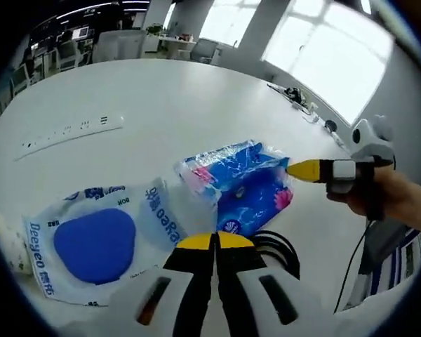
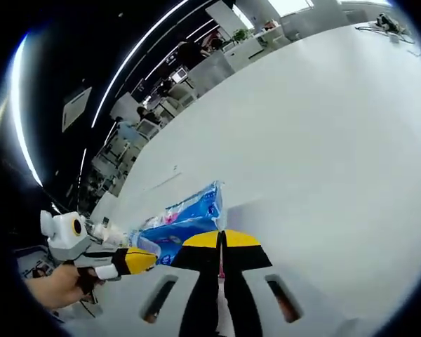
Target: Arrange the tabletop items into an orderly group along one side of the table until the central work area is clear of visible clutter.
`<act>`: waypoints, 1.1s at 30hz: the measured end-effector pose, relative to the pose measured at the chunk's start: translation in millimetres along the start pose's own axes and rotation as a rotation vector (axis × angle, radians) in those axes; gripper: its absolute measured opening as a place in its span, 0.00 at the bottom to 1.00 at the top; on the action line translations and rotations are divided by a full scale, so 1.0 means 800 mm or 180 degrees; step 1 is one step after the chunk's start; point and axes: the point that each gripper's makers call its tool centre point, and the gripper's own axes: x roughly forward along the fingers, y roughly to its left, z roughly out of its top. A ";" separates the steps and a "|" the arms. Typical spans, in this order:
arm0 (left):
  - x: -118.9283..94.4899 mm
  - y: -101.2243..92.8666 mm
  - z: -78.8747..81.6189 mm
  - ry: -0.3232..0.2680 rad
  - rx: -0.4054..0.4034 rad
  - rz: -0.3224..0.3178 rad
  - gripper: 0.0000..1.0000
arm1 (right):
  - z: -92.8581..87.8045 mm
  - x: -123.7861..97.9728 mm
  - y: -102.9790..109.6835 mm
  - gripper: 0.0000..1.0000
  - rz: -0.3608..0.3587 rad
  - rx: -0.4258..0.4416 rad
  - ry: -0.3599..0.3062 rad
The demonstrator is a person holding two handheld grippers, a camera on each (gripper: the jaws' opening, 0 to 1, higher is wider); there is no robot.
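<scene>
A blue tissue pack [image 1: 247, 188] in clear wrap lies tilted near the table's front, beside a flat white pack with a blue oval [image 1: 91, 244] on its left. My left gripper [image 1: 215, 241] is shut, its yellow tips pinching the blue pack's near edge. My right gripper [image 1: 292, 169], held by a hand, comes in from the right and is shut on the pack's right corner. In the right gripper view the blue tissue pack [image 2: 186, 216] sits just past my right gripper [image 2: 221, 240], and the left gripper [image 2: 142, 260] touches its left end.
A white power strip [image 1: 70, 131] lies on the white table [image 1: 196, 105] at the far left. Black cables [image 1: 279, 247] coil by the front edge. Small items [image 1: 298, 97] sit at the far right rim. Office desks [image 2: 196, 67] stand beyond the table.
</scene>
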 end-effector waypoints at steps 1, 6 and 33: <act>0.004 0.002 -0.001 0.0015 -0.0032 0.0016 0.00 | 0.000 0.002 -0.001 0.00 -0.0006 -0.0003 0.0009; 0.011 0.002 -0.009 0.0071 -0.0010 0.0023 0.00 | -0.002 0.009 -0.009 0.00 -0.0021 -0.0020 0.0071; 0.015 0.002 -0.007 -0.0031 0.0064 0.0060 0.03 | -0.023 0.016 -0.028 0.00 -0.0096 0.0125 0.0155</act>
